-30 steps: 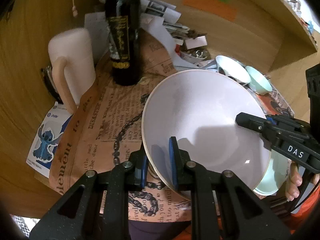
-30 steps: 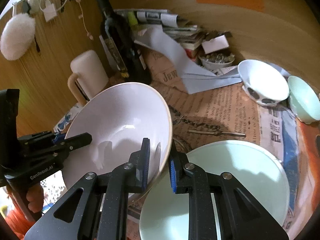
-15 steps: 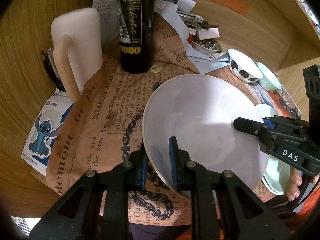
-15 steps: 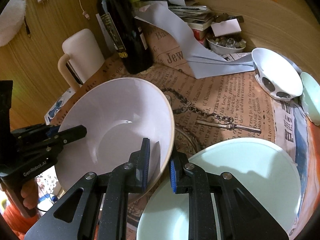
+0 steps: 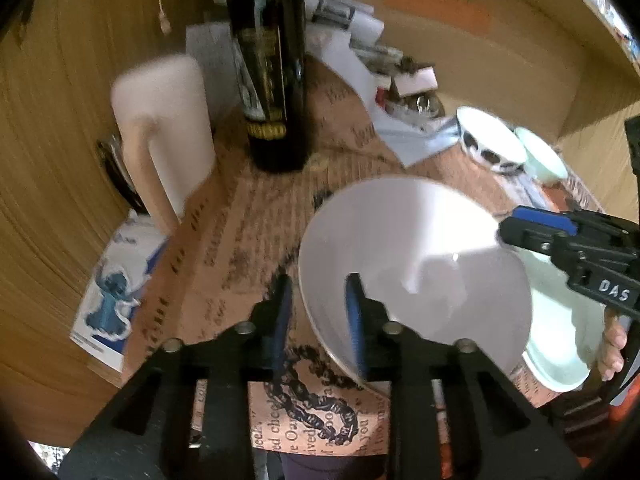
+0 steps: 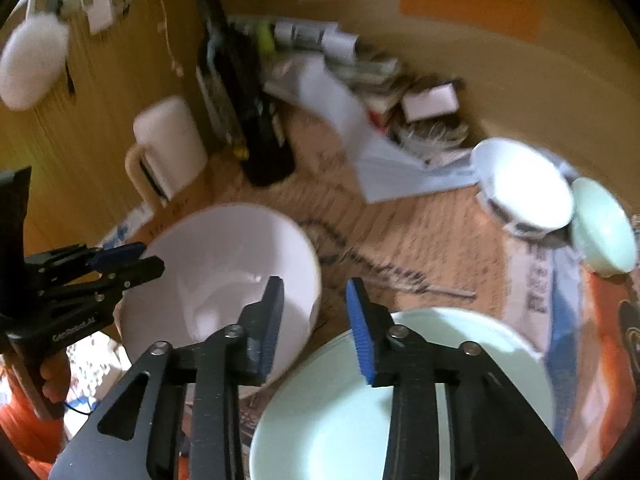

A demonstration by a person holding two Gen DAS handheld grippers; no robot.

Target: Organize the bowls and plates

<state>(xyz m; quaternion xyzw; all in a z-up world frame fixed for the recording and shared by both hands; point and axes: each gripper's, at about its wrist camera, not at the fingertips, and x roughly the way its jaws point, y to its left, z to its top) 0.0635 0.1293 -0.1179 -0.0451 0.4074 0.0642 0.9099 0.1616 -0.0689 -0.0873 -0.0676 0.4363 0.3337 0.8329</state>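
Left gripper (image 5: 316, 312) pointed steeply downward, fingers just opened and parted, one either side of a rim. Right gripper (image 6: 316, 320) likewise angled down, fingers freshly spread, gripping nothing. Bare fingertips (image 5: 612, 350) curled round right handle.

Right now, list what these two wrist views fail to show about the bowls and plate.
- Large white bowl: its underside and what it rests on, hidden by its own wall, in both views.
- Pale green plate: near edge cut off by the right wrist frame and covered by the right gripper; in the left wrist view, mostly behind the bowl.
- Spotted bowl and small green bowl: motion blur hides whether they touch.
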